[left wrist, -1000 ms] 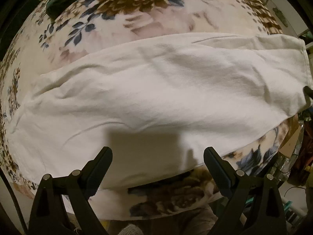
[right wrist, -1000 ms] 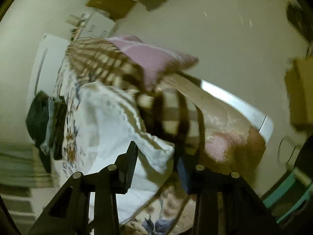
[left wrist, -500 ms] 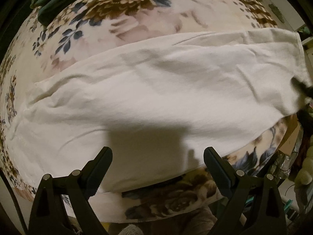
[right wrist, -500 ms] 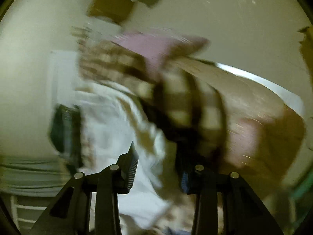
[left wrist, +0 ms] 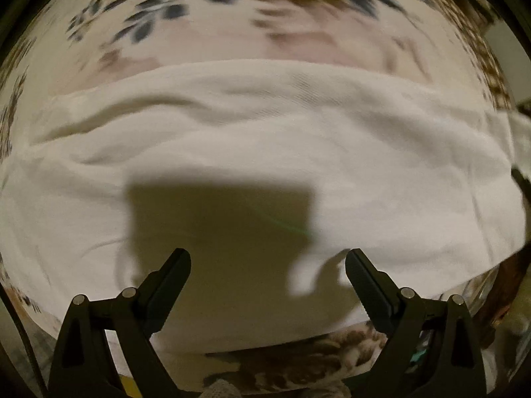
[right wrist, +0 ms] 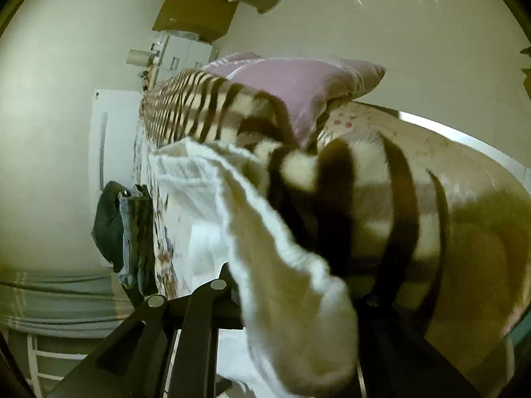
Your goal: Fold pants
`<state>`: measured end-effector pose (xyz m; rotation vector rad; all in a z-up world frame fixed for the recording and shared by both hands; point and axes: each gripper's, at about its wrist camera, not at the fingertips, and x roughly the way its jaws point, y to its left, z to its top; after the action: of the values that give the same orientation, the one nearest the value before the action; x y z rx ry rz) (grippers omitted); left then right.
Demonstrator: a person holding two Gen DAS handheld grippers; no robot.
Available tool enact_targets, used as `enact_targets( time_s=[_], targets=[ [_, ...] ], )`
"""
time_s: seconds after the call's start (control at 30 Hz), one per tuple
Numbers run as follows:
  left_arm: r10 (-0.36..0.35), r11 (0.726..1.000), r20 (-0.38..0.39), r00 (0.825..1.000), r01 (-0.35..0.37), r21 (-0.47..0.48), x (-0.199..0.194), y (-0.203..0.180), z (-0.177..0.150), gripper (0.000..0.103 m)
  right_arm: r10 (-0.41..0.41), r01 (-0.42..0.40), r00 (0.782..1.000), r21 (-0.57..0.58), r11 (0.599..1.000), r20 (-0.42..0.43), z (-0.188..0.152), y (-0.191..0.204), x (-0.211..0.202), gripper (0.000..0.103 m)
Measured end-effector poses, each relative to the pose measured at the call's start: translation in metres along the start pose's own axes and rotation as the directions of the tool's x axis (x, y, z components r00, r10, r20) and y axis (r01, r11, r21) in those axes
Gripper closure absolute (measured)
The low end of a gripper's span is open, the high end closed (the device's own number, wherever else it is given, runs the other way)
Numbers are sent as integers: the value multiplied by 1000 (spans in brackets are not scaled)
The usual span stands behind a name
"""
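Jaws of the left gripper (left wrist: pixel 267 270) stand apart above the pants (left wrist: pixel 265 152), spread flat on the floral blanket (left wrist: pixel 232 33); right gripper (right wrist: pixel 298 301) clamps a lifted pants end; risk: blurred motion, cloth may slip out.

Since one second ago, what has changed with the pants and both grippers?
The right gripper has drawn one end of the white pants up in front of its camera. The left gripper has come closer over the pants, jaws still open. The pants still lie across the floral blanket.
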<state>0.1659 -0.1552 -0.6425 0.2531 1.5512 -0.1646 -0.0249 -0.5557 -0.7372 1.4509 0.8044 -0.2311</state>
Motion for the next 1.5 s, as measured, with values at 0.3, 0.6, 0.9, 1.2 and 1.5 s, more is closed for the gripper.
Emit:
enact_targets(
  time_s=[0.3, 0.6, 0.9, 1.2, 1.5],
  targets=[
    [-71, 989, 89, 994, 82, -123, -50, 87, -21, 8, -116, 121, 993, -304, 945, 33, -72, 125, -27, 88],
    [1, 937, 133, 991, 46, -347, -92, 236, -91, 8, -230, 128, 971, -658, 742, -70, -274, 255, 73, 88],
    [57, 855, 97, 994, 2, -518, -74, 349, -155, 8, -553, 128, 825, -917, 377, -113, -481, 253, 235, 55],
    [-209, 818, 242, 947, 305, -488, -70, 345, -105, 8, -476, 18, 823, -825, 565, -309, -430, 258, 160, 20],
    [-188, 941, 183, 965, 230, -250, -13, 267, -5, 52, -578, 321, 802, -706, 631, -152, -277, 195, 129, 20]
  ],
)
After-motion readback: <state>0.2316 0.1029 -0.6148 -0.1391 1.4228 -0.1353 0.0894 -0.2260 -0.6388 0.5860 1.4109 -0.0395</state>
